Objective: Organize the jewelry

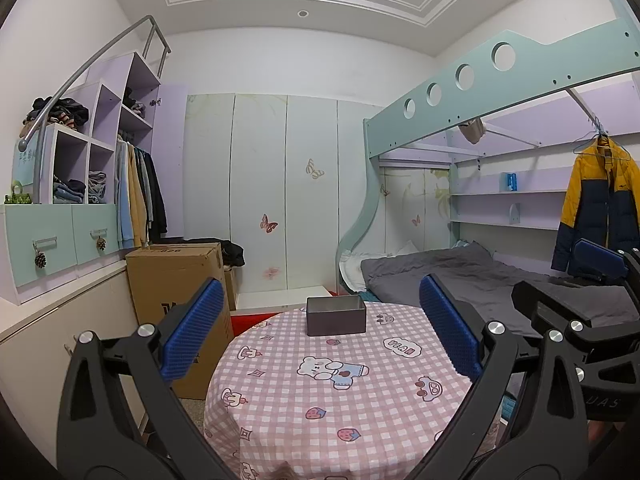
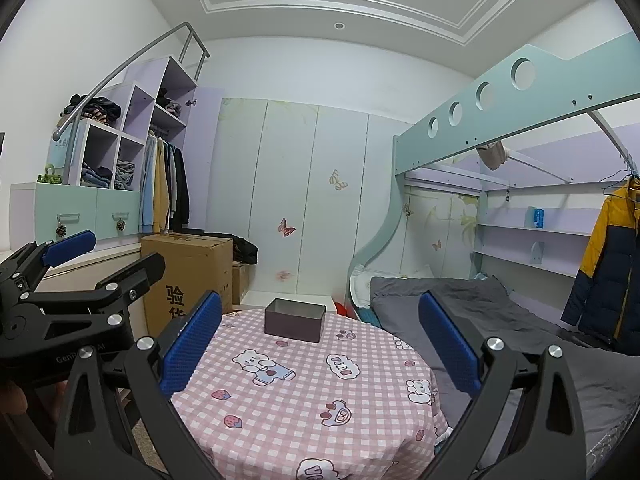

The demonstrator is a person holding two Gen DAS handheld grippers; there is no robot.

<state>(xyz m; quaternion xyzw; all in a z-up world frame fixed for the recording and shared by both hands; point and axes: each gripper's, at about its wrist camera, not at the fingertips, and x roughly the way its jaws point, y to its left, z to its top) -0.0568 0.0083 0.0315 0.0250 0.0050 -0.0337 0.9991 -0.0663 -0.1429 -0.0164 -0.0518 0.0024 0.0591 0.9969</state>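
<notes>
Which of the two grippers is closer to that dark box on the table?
Neither clearly. The left gripper and right gripper both hang open at the near edge, with the box far across; it sits right of the left, left of the right.

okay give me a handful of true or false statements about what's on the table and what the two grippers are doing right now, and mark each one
1. A dark open box stands on the far part of the table. True.
2. The left gripper is shut on the box. False: its jaws stand wide apart, holding nothing, short of the box.
3. The tablecloth is pink checked with cartoon prints. True.
4. The right gripper holds a necklace. False: it is open and empty; no jewelry shows in either view.
5. The box has a lid on it. False: its top is open.
</notes>
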